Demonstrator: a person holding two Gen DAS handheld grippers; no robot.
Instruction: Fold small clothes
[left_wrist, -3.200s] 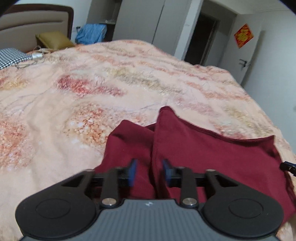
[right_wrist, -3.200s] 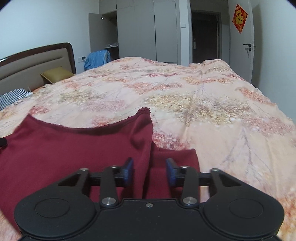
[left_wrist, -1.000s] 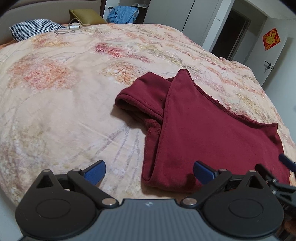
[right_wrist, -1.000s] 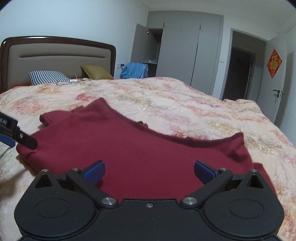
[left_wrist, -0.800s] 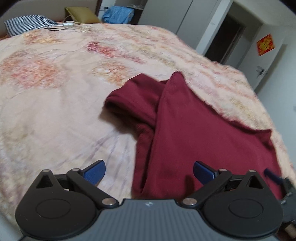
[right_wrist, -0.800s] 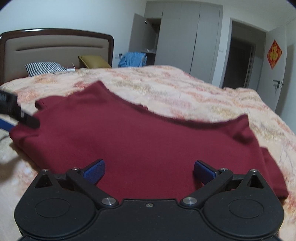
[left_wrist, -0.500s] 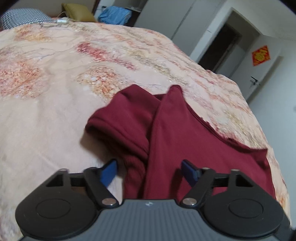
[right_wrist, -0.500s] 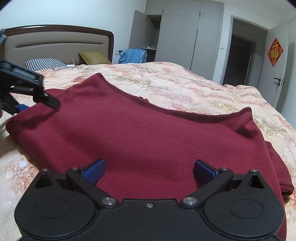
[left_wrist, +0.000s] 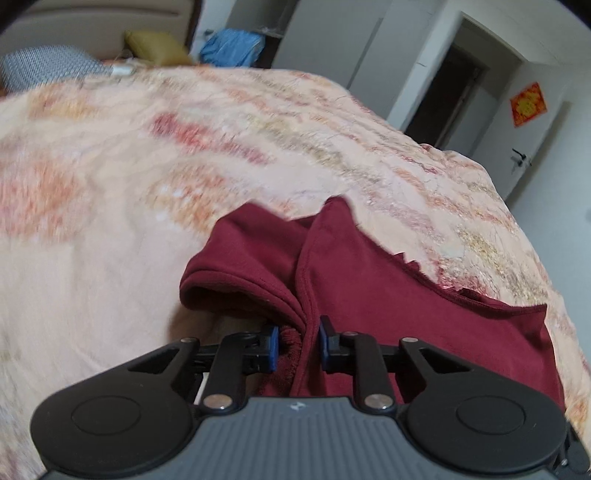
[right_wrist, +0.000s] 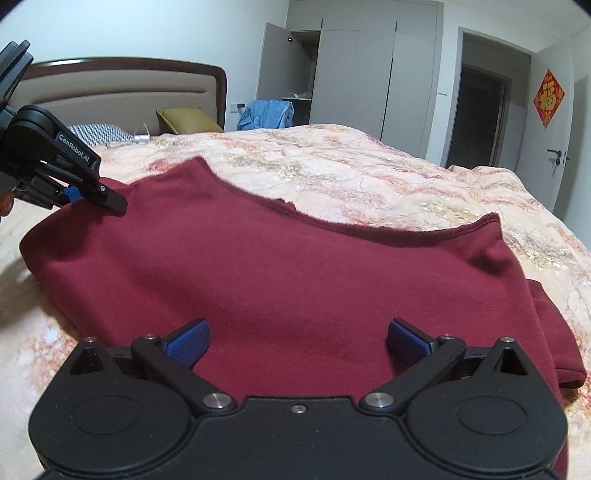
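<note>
A dark red garment (right_wrist: 288, 273) lies folded on the bed; it also shows in the left wrist view (left_wrist: 388, 295). My left gripper (left_wrist: 295, 345) is shut on the garment's left edge, with bunched layers of cloth between the blue pads. It also shows at the far left of the right wrist view (right_wrist: 70, 192), on the garment's left corner. My right gripper (right_wrist: 297, 341) is open, its blue pads wide apart just over the garment's near edge, holding nothing.
The bed has a peach floral cover (left_wrist: 110, 192). At its head are a checked pillow (right_wrist: 98, 134), a mustard cushion (right_wrist: 184, 120) and a padded headboard (right_wrist: 122, 92). Blue cloth (right_wrist: 267, 112) hangs by the wardrobe. A door (right_wrist: 557, 122) stands at right.
My left gripper went from wide open to shut on the garment's left edge and moved in close to it. My right gripper stayed open and moved lower and closer over the garment.
</note>
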